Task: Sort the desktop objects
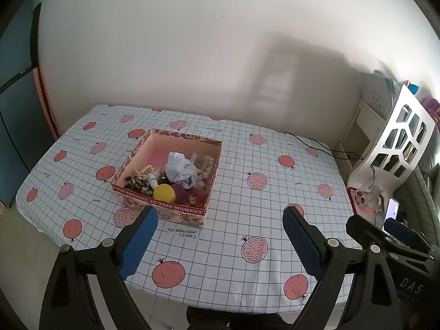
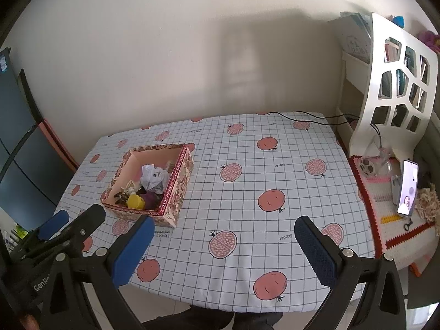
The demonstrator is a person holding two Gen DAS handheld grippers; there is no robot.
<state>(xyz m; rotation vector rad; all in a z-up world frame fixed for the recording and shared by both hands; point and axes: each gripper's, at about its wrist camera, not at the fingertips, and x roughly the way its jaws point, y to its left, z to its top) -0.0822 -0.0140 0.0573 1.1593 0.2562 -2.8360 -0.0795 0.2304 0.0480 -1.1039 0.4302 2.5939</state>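
On the left half of the table [image 2: 247, 143], set on the pomegranate-print grid cloth, sits the task's thing: an open floral gift box [image 1: 162, 211], lid off, already holding the clutter. Nothing loose shows on the cloth around it, so sorting looks close to finished, or the box itself is the next thing to handle.

Contents, left to right: dark twisted hair ties or clips [image 1: 136, 183] (too small to be sure), a small white bottle [image 1: 151, 179], a yellow round cap [image 1: 164, 192] against the near wall, a crumpled white plastic bag [image 1: 180, 169] heaped in the middle, and something purple and red in the near right corner.

Handling guess: cardboard box, light, stiff walls but they would crush under a hard pinch. Take it at a side wall near a corner, pads straddling the rim. The bag is soft and slippery; pinch a fold. The cap is hard and smooth; grip across its diameter.

Left gripper [image 1: 220, 242]: jaws spread wide, empty, hovering short of the table's near edge, box just ahead of its left pad. Right gripper [image 2: 225, 250]: also spread wide and empty, over the near edge with bare cloth ahead.

Far right: side table with a propped phone [image 2: 408, 187], not part of the job.
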